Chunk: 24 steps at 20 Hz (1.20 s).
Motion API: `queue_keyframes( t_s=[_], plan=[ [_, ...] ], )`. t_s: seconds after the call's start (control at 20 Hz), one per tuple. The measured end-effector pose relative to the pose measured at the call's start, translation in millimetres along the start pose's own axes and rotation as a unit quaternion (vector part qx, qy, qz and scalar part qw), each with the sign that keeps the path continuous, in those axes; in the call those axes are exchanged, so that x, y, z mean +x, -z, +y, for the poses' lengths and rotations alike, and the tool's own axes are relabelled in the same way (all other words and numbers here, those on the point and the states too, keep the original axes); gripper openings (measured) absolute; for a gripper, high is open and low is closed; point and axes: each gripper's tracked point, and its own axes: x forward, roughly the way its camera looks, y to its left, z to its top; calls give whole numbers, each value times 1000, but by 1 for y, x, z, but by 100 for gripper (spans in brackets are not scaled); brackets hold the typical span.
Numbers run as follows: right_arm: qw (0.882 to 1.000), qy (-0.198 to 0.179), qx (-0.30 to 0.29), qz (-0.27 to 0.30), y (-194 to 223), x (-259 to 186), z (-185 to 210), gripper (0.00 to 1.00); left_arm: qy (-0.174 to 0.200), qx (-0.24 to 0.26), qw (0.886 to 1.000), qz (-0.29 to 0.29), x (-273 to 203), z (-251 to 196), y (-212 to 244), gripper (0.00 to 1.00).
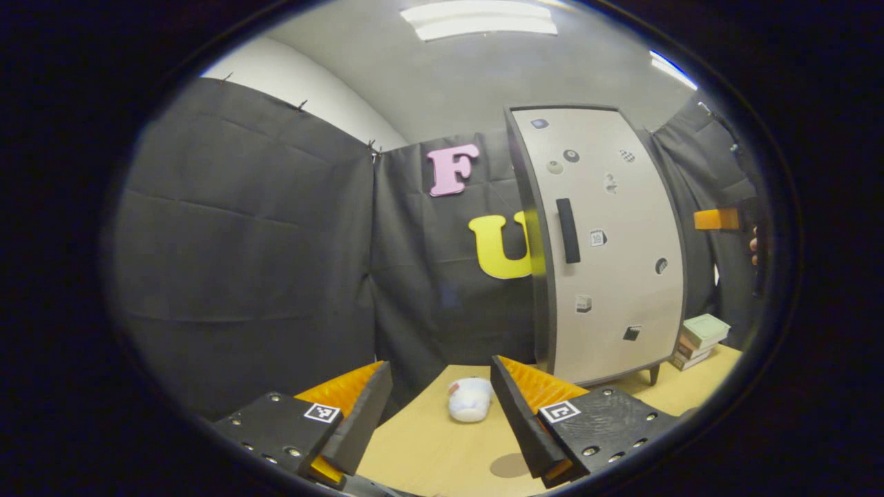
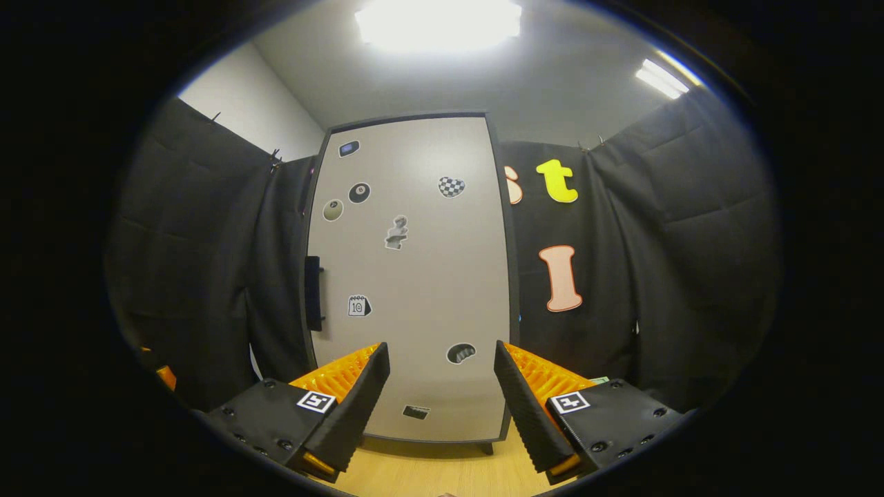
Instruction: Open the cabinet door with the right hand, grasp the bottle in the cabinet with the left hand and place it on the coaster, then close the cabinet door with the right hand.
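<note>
The tall pale cabinet (image 1: 608, 241) stands at the back right of the wooden table, its door shut and hiding what is inside. A dark vertical handle (image 1: 568, 230) sits near the door's left edge. A round brownish coaster (image 1: 510, 465) lies flat on the table just in front of my left gripper (image 1: 440, 369), which is open and holds nothing. In the right gripper view the cabinet door (image 2: 414, 276) faces me squarely, with its handle (image 2: 313, 293) at the left. My right gripper (image 2: 440, 351) is open and a short way off the door.
A small white rounded object (image 1: 469, 399) lies on the table (image 1: 428, 442) between the left gripper's fingers, farther off. A stack of books (image 1: 701, 338) rests right of the cabinet. Stickers dot the door. The other gripper's body (image 1: 718, 219) and a hand show at the far right.
</note>
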Motion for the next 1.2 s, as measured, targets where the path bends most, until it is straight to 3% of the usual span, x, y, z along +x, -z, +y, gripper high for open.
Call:
queue_keyframes(
  t_s=[0.5, 1.2],
  plan=[
    [999, -50, 7, 16, -12, 50, 71, 96, -60, 7, 998, 15, -14, 66, 16, 89],
    [996, -77, -9, 40, -14, 115, 161, 97, -116, 7, 993, 37, -24, 143, 42, 87]
  ],
)
